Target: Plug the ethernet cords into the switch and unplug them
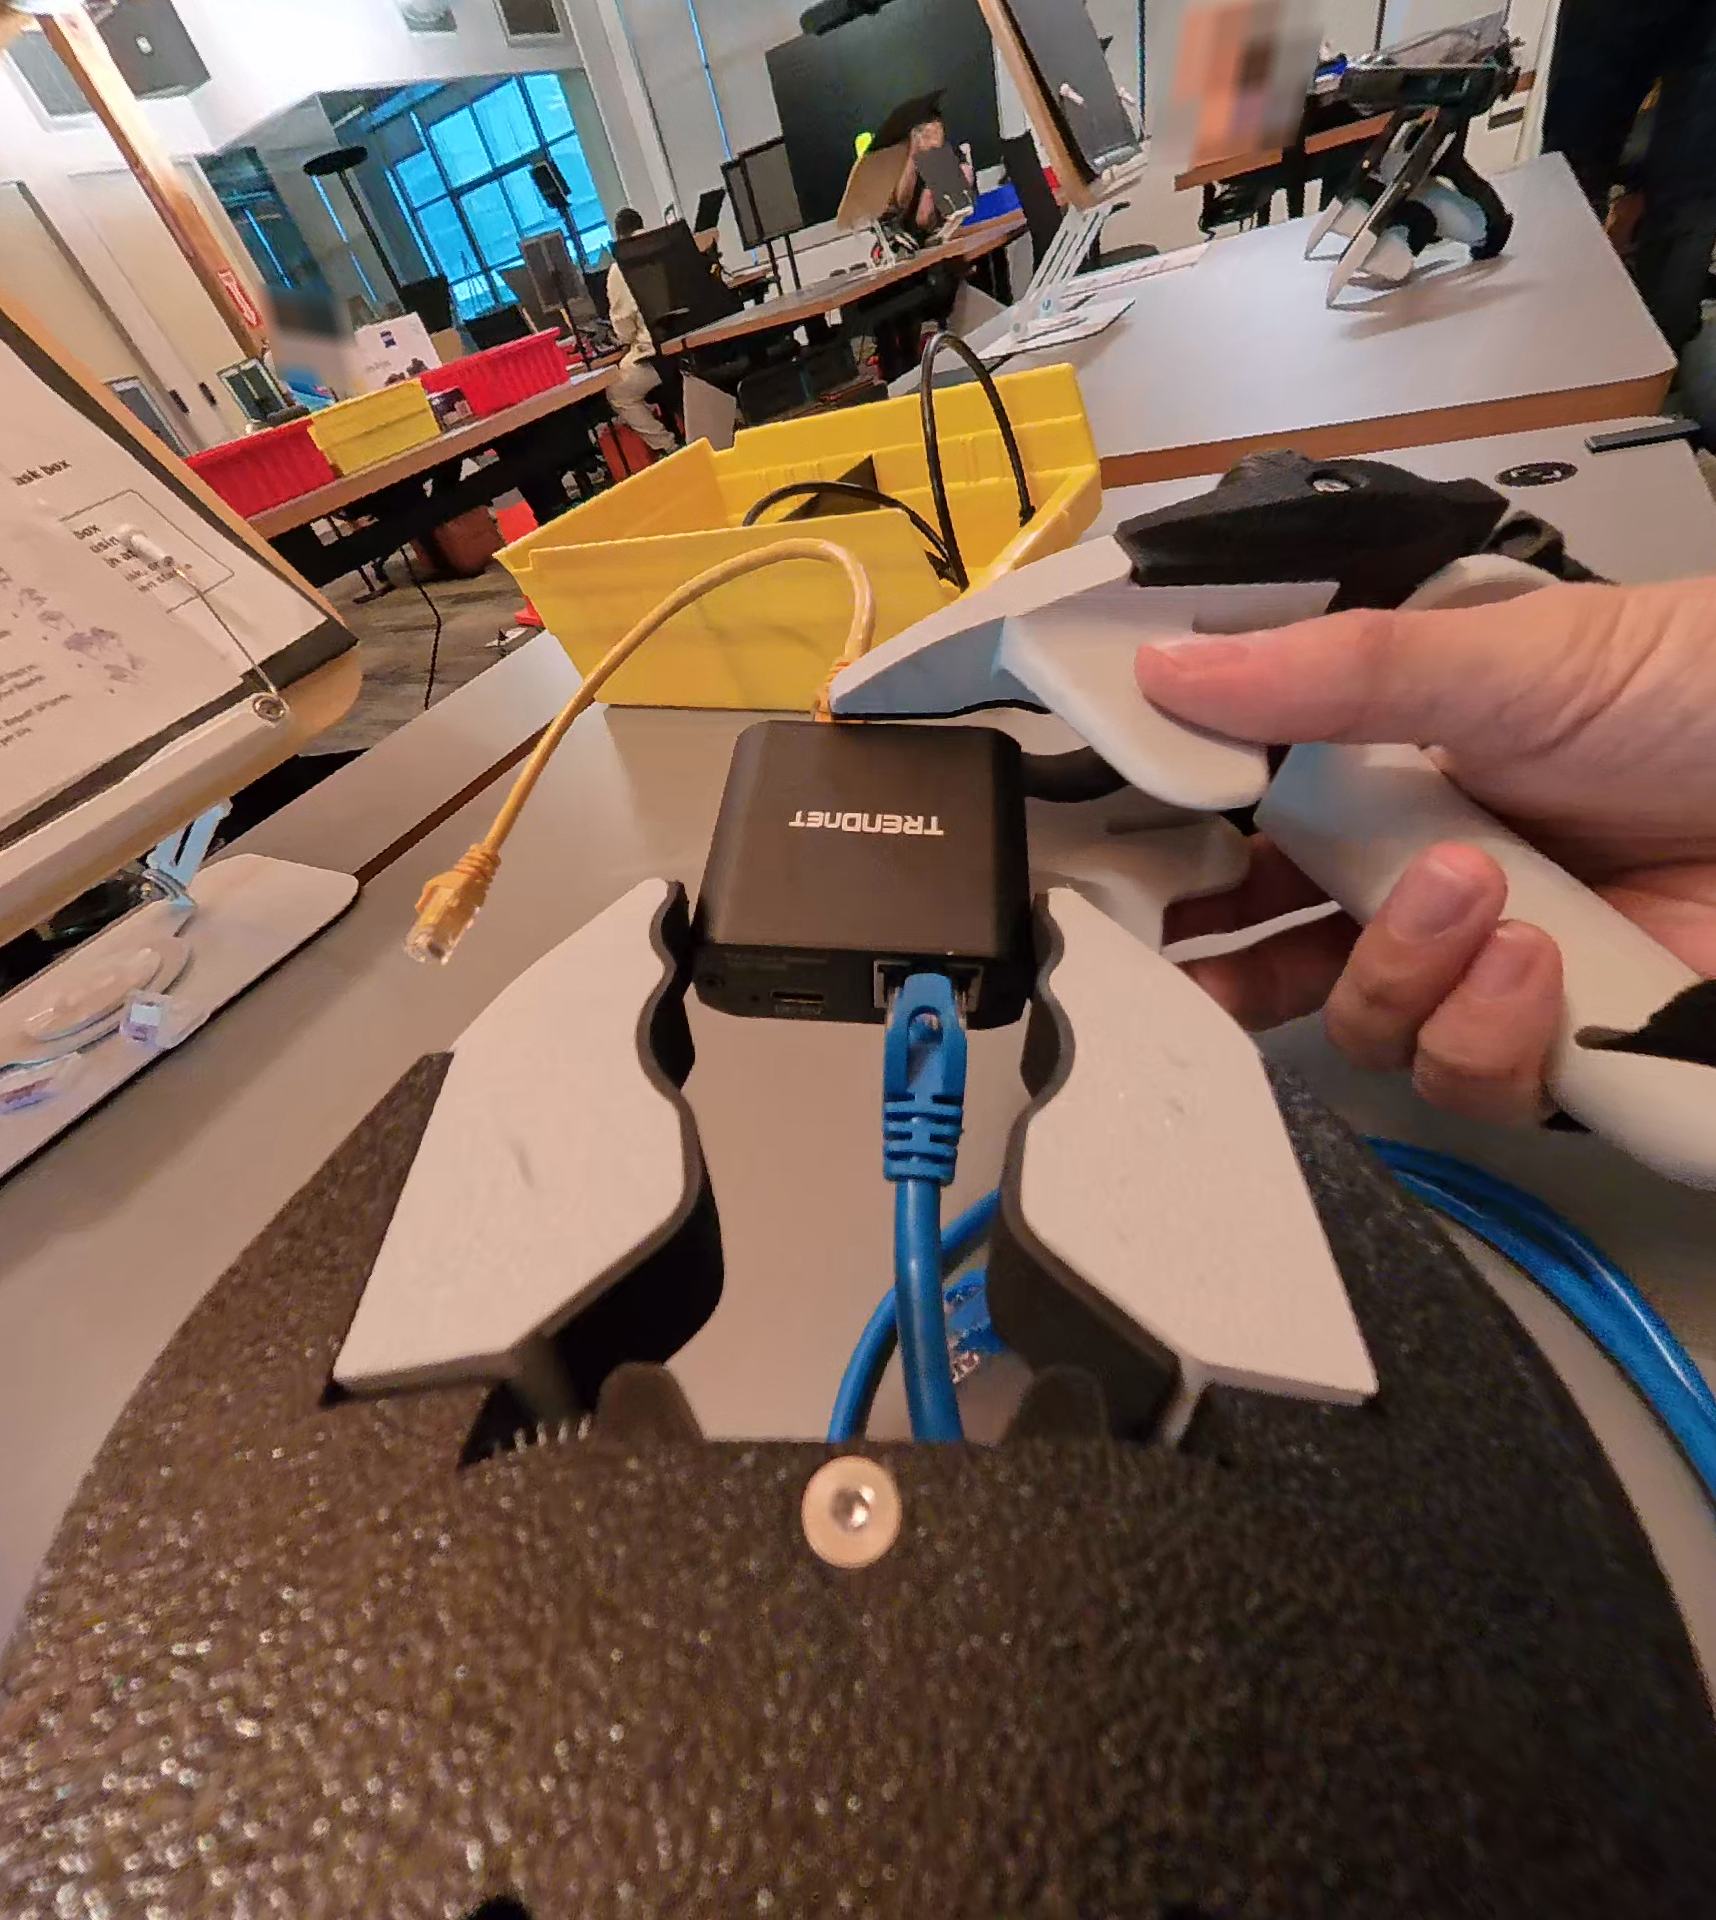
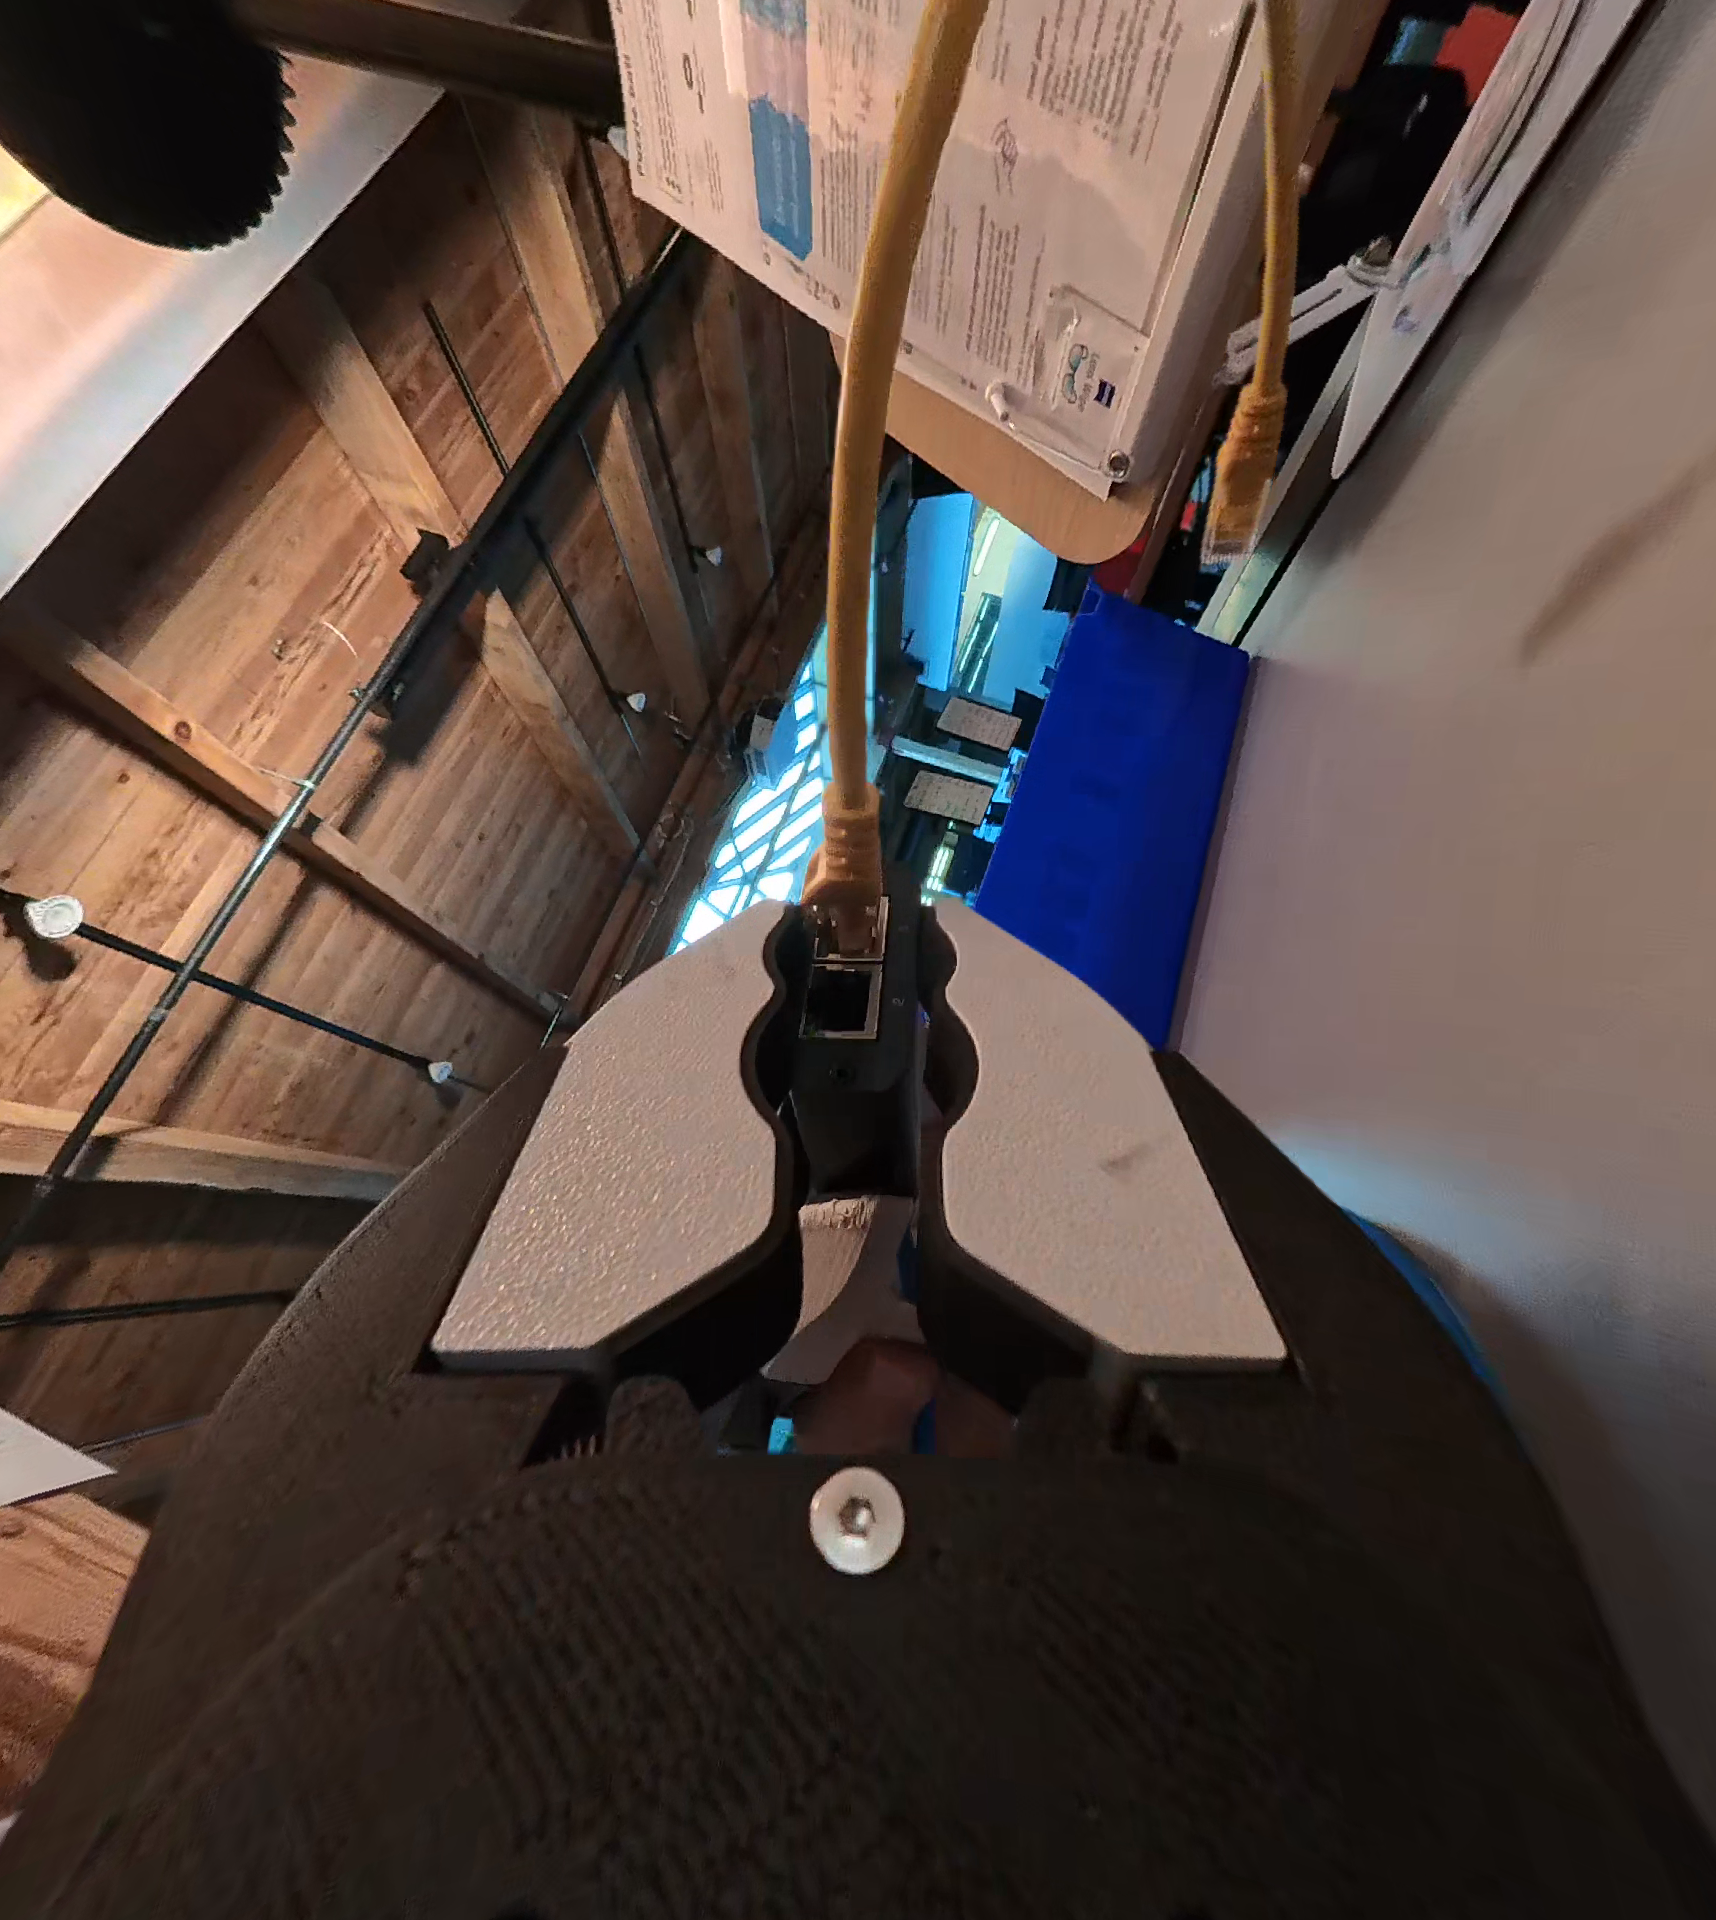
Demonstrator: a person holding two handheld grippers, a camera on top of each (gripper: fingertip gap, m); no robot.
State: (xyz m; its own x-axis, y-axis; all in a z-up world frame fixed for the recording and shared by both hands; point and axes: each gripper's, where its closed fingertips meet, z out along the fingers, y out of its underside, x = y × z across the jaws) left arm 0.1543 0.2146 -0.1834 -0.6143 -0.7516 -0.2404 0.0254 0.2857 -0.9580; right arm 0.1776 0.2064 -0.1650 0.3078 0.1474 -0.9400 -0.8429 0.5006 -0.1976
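A small black switch (image 1: 859,831) lies on the grey table (image 1: 158,1299). A blue ethernet cord (image 1: 921,1101) is plugged into a port on its near face; the port beside it looks empty. My left gripper (image 1: 859,935) is open, its fingertips flanking the switch's near corners, with the blue cord running untouched between them. My right gripper (image 2: 849,935), held by a hand (image 1: 1508,790), is shut on the switch (image 2: 849,1029) at its far edge. A yellow cord (image 2: 849,623) is plugged into a far-side port next to an empty one. Its free plug (image 1: 443,914) hangs left of the switch.
A yellow bin (image 1: 729,592) with a black cable stands just behind the switch. An instruction sheet on a stand (image 1: 54,582) is at the left. The blue cord's slack coils on the table at the right (image 1: 1664,1403). A blue bin (image 2: 1114,810) shows in the right wrist view. Left and right tips are no more than a few centimetres apart.
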